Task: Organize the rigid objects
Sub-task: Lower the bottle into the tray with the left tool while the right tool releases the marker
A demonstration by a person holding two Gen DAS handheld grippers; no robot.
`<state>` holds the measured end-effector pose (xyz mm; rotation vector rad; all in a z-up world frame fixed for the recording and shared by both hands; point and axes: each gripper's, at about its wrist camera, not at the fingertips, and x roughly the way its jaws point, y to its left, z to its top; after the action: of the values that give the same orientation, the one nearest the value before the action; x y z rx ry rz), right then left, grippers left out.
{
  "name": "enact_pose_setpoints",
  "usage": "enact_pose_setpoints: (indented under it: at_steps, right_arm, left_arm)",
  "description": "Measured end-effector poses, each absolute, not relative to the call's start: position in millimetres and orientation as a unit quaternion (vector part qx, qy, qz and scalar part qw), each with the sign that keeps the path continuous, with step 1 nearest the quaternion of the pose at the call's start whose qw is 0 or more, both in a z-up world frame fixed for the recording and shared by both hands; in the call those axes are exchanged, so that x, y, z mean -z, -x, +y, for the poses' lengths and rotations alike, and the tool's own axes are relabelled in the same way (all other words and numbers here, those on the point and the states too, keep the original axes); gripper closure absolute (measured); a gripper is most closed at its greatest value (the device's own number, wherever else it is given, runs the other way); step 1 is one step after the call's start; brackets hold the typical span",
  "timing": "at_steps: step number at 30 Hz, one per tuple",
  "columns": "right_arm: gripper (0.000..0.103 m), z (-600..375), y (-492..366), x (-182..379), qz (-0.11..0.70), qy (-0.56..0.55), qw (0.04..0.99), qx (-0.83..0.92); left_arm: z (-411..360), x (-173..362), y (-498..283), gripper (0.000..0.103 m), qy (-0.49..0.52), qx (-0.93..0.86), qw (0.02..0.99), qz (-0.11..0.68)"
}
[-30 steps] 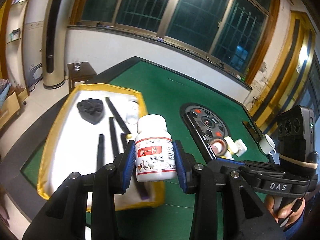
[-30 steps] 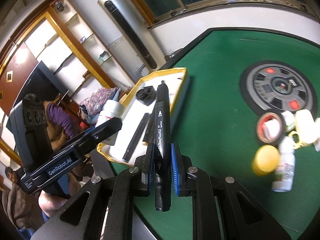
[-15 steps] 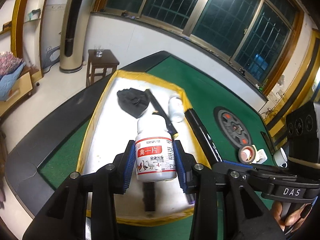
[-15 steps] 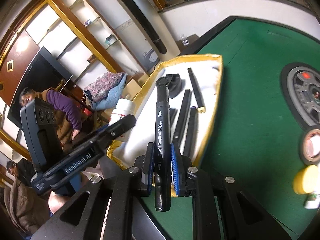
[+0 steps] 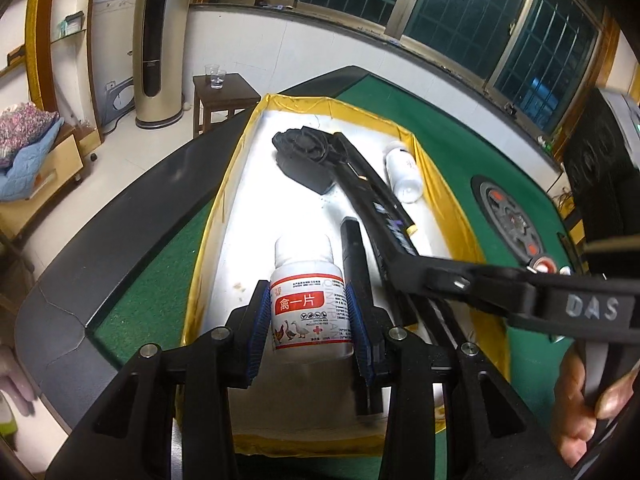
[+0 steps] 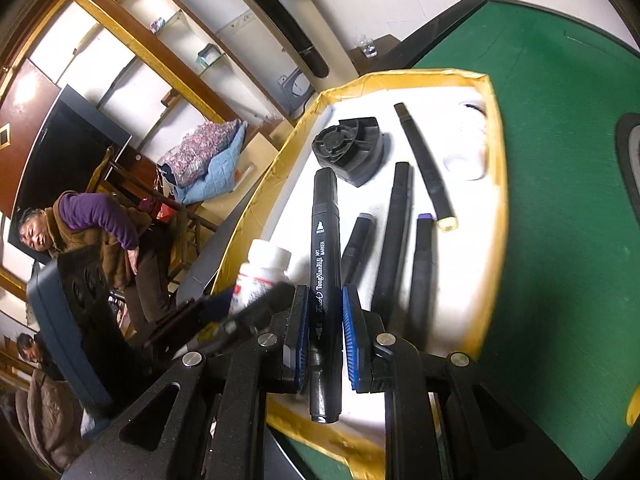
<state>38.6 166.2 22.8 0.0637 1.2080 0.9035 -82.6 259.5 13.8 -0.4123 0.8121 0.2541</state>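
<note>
Centrally on the green counter point(image 5: 452, 128): a yellow-walled tray point(image 5: 228, 184) with a white floor. Inside: a black round-faced plastic part point(image 6: 352, 148) at the far end, a small white bottle point(image 5: 402, 176) lying on its side by the right wall, and four black markers point(image 6: 394, 236) loose on the floor, one of them yellow-ended, one purple-ended.

Over the tray's near end: left gripper point(image 5: 308, 326), fingers point(image 5: 258, 324) clamped on an upright white pill bottle point(image 5: 306, 300) with a red label. Beside it: right gripper point(image 6: 324, 332), fingers point(image 6: 352, 336) pinched nearly closed on a black art marker point(image 6: 324, 264) pointing toward the far end.

Only from the left wrist: barred windows, a side table bearing two clear cups point(image 5: 215, 76), a hand point(image 5: 580, 408) on the right gripper's handle. Only from the right wrist: wall shelves, seated people at far left, all four loose markers unobstructed.
</note>
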Motion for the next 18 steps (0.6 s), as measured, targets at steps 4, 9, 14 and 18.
enact_pose_setpoints:
  at_steps: [4,9,14,18]
  right_arm:
    - [0.088,185,-42,-15,0.559,-0.024,0.721,-0.408]
    - [0.088,198,-50,-10,0.568,-0.022,0.72,-0.398]
    - [0.088,205,-60,-8,0.578,-0.03,0.72,-0.383]
    - [0.088,207,-68,-9,0.576,-0.041,0.727,-0.371]
  left_arm:
    - [262,-14,82,0.068,0.192,-0.118,0.889,0.398]
    - [265,-13,78,0.068,0.183,-0.116,0.887,0.407]
    - [269,-12,72,0.068,0.186,-0.107,0.886,0.412]
    - [272,-11,65,0.068,0.183,-0.104,0.885,0.416]
